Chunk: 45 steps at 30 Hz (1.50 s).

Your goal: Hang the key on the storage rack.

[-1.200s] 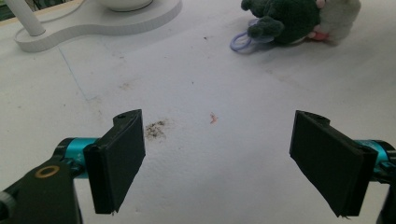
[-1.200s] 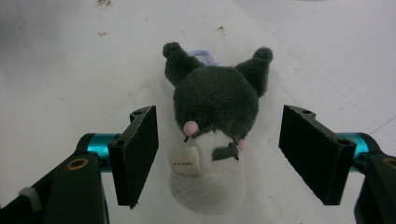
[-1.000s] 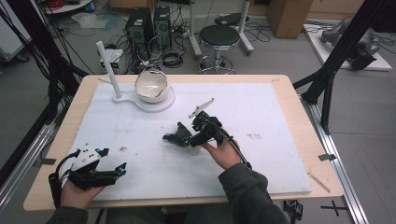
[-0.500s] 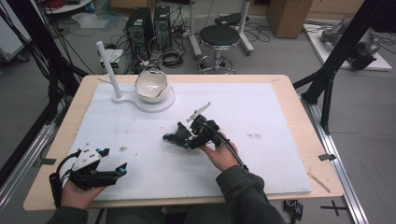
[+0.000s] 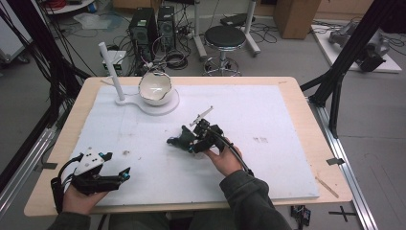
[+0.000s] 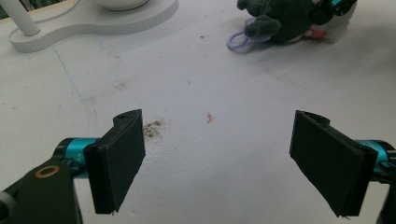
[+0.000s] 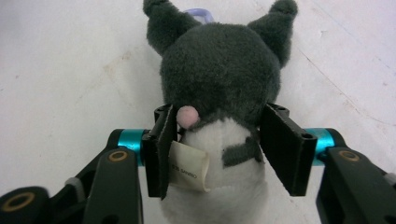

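Because the right gripper has its jaws closed on a soft toy just below the head, where dark fur meets the white belly, the grip looks to me like the weak point: plush squashes and gives, so if the hand lifts or swings quickly the toy could slide out between the pads or droop forward head-first. A paper tag is caught against one pad (the one at the left of the right gripper view), and I would guess that slick paper makes that side hold worse than bare fur would. The toy lies near the middle of the white mat, well apart from the white bowl on its stand at the far left. The left gripper rests near the front left corner with its jaws spread wide and nothing between them, so it could not catch a slip. From the high view the toy is only a dark lump under the hand; the right gripper view shows the ears, the pink spot and the tag. The left gripper view adds a purple loop by the toy, plus stains on the mat.
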Available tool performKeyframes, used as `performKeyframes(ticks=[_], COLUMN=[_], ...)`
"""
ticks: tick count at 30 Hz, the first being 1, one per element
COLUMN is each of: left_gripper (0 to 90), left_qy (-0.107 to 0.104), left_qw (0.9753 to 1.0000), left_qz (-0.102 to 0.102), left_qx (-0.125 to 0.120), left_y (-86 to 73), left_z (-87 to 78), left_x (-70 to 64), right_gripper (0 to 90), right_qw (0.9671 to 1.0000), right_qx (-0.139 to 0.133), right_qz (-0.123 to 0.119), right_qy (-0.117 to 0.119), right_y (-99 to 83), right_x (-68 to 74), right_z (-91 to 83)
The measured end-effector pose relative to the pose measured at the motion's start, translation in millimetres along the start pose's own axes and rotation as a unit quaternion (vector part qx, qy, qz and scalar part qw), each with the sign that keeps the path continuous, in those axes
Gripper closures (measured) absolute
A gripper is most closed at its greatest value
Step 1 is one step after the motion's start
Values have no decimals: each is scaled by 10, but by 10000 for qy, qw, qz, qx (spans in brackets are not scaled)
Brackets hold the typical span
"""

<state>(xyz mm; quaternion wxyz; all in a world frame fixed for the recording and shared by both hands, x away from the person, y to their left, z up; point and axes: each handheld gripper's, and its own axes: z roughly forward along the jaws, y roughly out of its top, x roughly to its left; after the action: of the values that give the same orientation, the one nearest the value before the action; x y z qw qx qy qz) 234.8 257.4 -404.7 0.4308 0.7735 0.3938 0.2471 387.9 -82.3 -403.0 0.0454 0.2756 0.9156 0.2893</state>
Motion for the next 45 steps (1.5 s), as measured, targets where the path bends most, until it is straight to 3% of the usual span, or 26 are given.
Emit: performKeyframes(ticks=[8,10,20,28,45], left_gripper=[186,186,185,185,185], left_qy=[3,0,17,17,26], left_qw=[10000,10000,10000,10000,10000], left_qz=[5,12,-9,-12,-12], left_qx=[-5,8,-5,-10,-7], left_y=[0,0,-2,-2,-4], left_z=[-5,-7,-9,-8,-11], left_x=[5,8,7,8,14], right_gripper=[532,541,556,562,563], right_qw=[9999,9996,9991,9987,9972], right_qx=[-65,-69,-243,-395,-691], right_qz=[74,136,45,84,-184], right_qy=[103,233,359,301,197], right_y=[-9,-11,7,0,99], right_x=[-42,-50,-39,-63,-22], right_z=[-26,-33,-70,-143,-290])
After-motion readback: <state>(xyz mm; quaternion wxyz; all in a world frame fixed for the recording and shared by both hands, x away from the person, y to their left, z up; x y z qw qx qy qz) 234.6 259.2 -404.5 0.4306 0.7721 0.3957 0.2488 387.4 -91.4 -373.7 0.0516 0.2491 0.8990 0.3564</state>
